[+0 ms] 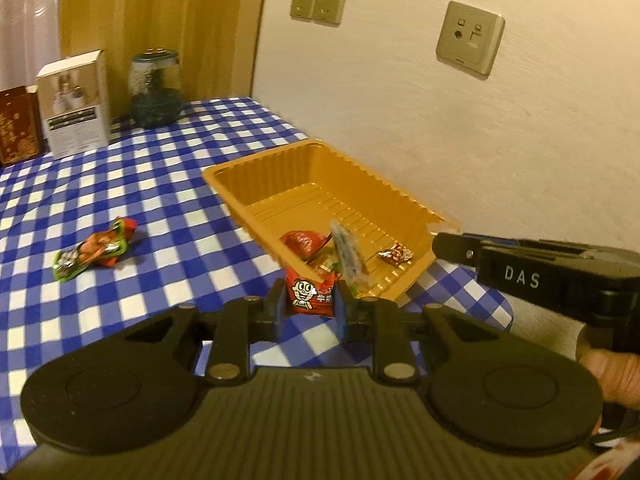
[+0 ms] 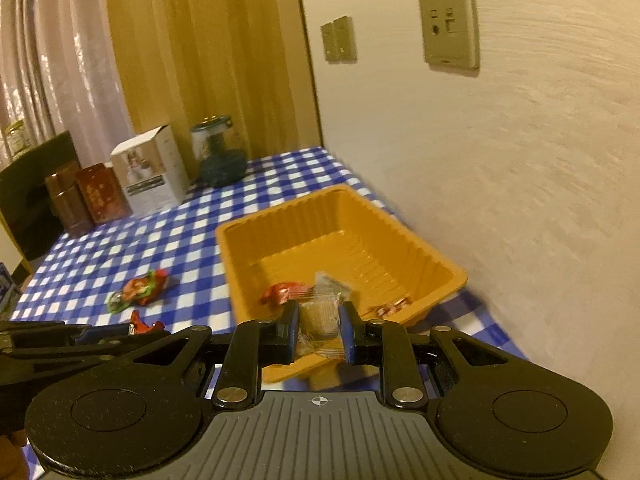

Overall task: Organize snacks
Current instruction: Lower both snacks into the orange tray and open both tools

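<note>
An orange plastic tray (image 1: 256, 168) (image 2: 452, 268) sits on the blue checked tablecloth by the wall. It holds a red packet (image 1: 302, 240) (image 2: 282, 292) and a small red candy (image 1: 394, 256) (image 2: 394, 306). My left gripper (image 1: 310, 300) is shut on a red milk-candy packet (image 1: 310, 294) just outside the tray's near rim. My right gripper (image 2: 319, 330) is shut on a clear-wrapped brown snack (image 2: 320, 316) over the tray's near edge; that snack shows edge-on in the left wrist view (image 1: 348, 252). A green-and-red snack packet (image 1: 96, 252) (image 2: 138, 290) lies on the cloth to the left.
At the back of the table stand a white box (image 1: 76, 108) (image 2: 150, 172), a glass jar (image 1: 156, 88) (image 2: 218, 156) and brown boxes (image 1: 18, 128) (image 2: 86, 200). The wall (image 1: 480, 140) runs close along the tray's right side. A dark chair (image 2: 28, 208) is at far left.
</note>
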{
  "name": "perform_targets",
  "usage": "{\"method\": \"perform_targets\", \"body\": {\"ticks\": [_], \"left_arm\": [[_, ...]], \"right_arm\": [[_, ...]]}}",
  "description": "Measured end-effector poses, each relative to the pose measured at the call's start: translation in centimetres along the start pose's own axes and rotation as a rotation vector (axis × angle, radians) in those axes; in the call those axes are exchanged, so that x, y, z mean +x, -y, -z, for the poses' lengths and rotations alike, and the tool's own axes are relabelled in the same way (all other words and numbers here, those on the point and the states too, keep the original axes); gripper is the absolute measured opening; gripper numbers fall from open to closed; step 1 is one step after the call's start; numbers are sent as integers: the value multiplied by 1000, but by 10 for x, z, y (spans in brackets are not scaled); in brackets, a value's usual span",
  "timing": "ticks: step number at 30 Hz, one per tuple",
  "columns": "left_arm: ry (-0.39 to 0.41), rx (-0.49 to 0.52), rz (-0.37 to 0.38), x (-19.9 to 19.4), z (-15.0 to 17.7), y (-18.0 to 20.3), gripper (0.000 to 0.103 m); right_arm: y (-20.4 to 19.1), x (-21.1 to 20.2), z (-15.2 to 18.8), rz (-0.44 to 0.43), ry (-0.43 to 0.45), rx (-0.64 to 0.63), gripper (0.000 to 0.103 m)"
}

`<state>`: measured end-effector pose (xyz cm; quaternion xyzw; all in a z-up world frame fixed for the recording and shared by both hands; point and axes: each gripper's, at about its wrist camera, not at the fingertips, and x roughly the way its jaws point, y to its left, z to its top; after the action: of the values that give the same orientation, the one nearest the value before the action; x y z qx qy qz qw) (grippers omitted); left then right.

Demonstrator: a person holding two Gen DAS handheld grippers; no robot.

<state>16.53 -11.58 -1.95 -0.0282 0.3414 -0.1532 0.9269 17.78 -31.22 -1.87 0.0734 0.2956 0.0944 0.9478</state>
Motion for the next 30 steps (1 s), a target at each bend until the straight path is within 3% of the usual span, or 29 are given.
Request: {"method": "perform_targets", "body": {"ticks": [18,20,21,22,30], "left_arm": [[-24,79,62,74,-20,18,22],[-15,75,66,81,-21,17,27],[-16,76,66,83,-20,17,38],[-22,78,60,85,-20,16,42],[-19,29,32,67,-4,-3,42]], "right_arm": [[39,43,-16,37,-11,18,22],[41,46,-16,39,-14,21,22],[42,47,-16,41,-16,23,22],[43,49,-15,40,-18,26,22],[41,51,-14,33,-23,28,22]]}}
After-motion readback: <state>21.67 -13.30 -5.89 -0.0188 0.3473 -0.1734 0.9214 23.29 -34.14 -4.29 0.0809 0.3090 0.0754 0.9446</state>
